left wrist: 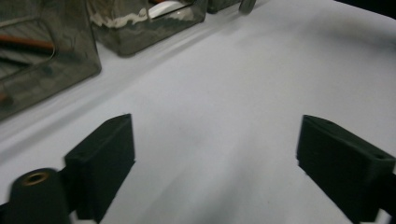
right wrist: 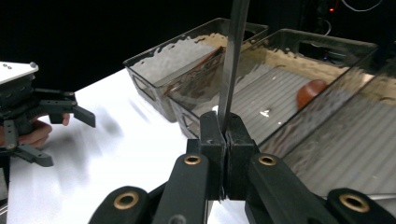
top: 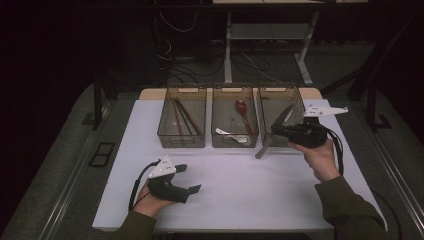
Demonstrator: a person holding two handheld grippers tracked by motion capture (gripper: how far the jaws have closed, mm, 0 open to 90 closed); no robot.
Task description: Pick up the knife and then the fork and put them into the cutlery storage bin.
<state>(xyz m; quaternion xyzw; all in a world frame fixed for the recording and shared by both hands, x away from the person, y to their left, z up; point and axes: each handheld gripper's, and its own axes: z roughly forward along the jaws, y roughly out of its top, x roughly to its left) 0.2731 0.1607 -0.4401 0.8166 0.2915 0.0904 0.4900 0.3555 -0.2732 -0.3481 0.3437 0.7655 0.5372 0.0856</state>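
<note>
Right gripper view cuts off the top of the knife [right wrist: 233, 65] clamped by the right gripper [right wrist: 226, 140]; left gripper [left wrist: 215, 163] gapes wide, empty.

Left claw [left wrist: 215, 154] spread wide over white table [left wrist: 243, 93], smoky plastic bins [left wrist: 46, 60] beyond

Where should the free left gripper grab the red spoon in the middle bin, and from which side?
Grip the red spoon on its thin handle, the end nearer the person, coming straight down from above. The middle bin has walls all round, so only its open top allows entry. The left gripper is open, jaws wide apart.
</note>
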